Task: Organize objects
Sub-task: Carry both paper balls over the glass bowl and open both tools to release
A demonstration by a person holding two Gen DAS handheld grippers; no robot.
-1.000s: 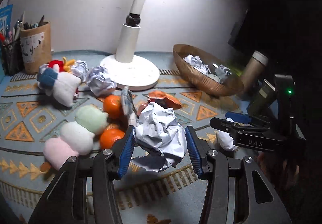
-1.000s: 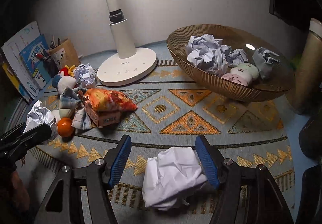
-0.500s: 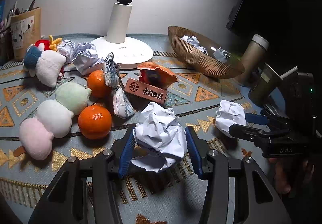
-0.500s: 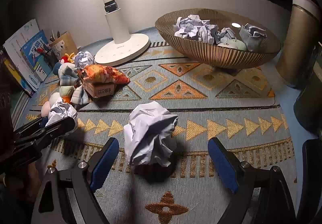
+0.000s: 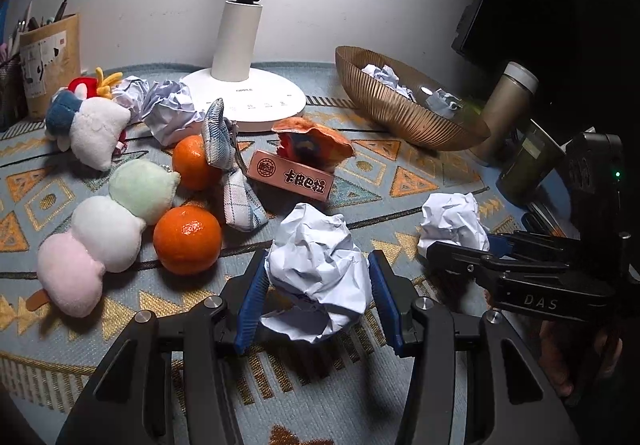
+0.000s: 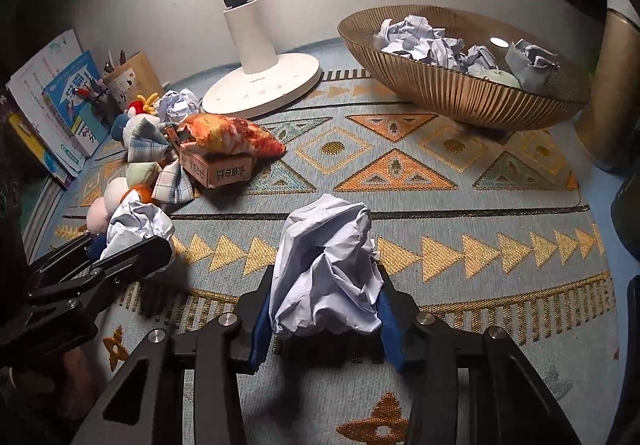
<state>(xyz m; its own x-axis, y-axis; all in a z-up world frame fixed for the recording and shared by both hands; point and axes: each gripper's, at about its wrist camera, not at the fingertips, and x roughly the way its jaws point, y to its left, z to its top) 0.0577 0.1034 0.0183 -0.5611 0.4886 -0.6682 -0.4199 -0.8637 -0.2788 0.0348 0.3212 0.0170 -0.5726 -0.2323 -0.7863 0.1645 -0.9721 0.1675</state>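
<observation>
My left gripper (image 5: 318, 285) is shut on a crumpled white paper ball (image 5: 316, 265) above the patterned mat. My right gripper (image 6: 324, 317) is shut on a second crumpled paper ball (image 6: 326, 265); that ball also shows in the left wrist view (image 5: 452, 219), to the right of my left gripper. A gold ribbed bowl (image 6: 460, 97) at the back right holds several paper balls. Two oranges (image 5: 187, 239), a three-ball plush stick (image 5: 100, 229), a checked cloth (image 5: 232, 173), a small box (image 5: 290, 179) and an orange snack bag (image 5: 312, 143) lie at the left.
A white lamp base (image 5: 248, 99) stands at the back middle. A pen holder (image 5: 48, 57) and books (image 6: 60, 105) are at the far left. A white plush toy (image 5: 90, 125) and loose paper balls (image 5: 170, 113) sit near the lamp. Tall flasks (image 5: 508, 109) stand by the bowl.
My right gripper opened around its paper ball half a second ago and has now shut on it again. My left gripper kept its ball and drew back from the clutter.
</observation>
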